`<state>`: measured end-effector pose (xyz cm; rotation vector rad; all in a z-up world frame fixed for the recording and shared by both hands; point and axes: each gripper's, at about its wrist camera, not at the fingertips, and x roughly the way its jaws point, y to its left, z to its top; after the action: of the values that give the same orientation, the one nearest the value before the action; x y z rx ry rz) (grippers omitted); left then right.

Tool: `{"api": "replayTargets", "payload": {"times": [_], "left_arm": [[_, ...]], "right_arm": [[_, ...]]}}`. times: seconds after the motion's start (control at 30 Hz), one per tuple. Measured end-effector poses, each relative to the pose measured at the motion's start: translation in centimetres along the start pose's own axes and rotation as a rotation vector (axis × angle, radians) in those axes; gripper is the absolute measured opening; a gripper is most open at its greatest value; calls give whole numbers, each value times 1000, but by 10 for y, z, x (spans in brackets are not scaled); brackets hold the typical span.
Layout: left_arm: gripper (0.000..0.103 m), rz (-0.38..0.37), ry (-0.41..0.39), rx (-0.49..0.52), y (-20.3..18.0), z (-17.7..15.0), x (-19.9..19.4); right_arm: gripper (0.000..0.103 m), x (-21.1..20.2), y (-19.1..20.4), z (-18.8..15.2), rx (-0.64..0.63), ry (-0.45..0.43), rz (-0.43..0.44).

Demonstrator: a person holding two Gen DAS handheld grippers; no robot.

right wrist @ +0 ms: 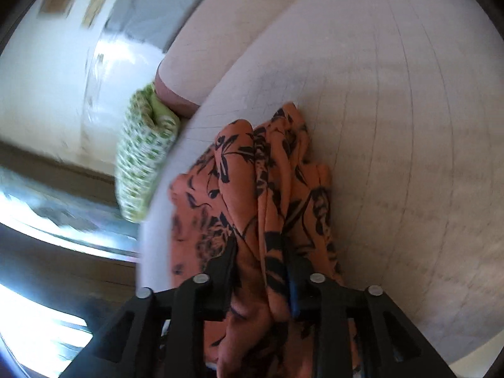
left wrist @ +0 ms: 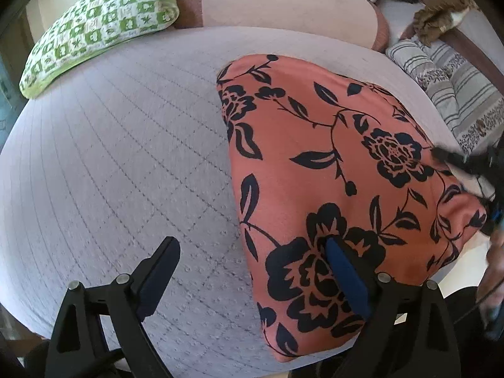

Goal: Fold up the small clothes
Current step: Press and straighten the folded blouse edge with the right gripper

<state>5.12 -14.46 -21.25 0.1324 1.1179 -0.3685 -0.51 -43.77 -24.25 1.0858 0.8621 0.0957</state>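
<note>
An orange garment with a dark floral print (left wrist: 315, 157) lies on the pale quilted bed (left wrist: 126, 157), its right side lifted. My left gripper (left wrist: 252, 241) is open wide and points steeply down, one finger over the bare quilt and the blue-padded finger (left wrist: 343, 277) over the garment's near part. In the right wrist view the garment (right wrist: 252, 163) is bunched into folds between the fingers of my right gripper (right wrist: 260, 239), which is shut on it above the bed (right wrist: 393, 126). The right gripper (left wrist: 466, 160) shows blurred at the garment's right edge in the left wrist view.
A green-and-white patterned pillow (left wrist: 94, 28) (right wrist: 141, 157) lies at the bed's far left corner. A pink bolster (left wrist: 283, 6) runs along the back. Striped folded cloth (left wrist: 456, 94) and a brown furry heap (left wrist: 441, 15) sit at the back right. The bed's edge drops to dark floor (right wrist: 63, 267).
</note>
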Motion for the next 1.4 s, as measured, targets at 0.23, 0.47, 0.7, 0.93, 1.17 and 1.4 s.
{"api": "replayTargets", "payload": {"times": [0.23,0.47,0.7,0.93,1.17,1.4], "left_arm": [[94,-2,-26,24,-6,-3,3],[94,13,-28,75,-6,-7,-1],[94,-2,-29,77,-11,-12,-1],[95,-26,-4,38,2,-9,5],[99,2,-12,40,3,-11,6],[103,29,28,85,-3,-9,12]], "right_arm": [[68,25,16,45,-29,0,43],[22,61,20,59,-124,43,-44],[10,21,68,30,-433,-178,-155],[10,22,51,32,-408,-145,-169],[11,41,68,1,-500,-28,-227],[13,45,51,-31,-512,45,-330]]}}
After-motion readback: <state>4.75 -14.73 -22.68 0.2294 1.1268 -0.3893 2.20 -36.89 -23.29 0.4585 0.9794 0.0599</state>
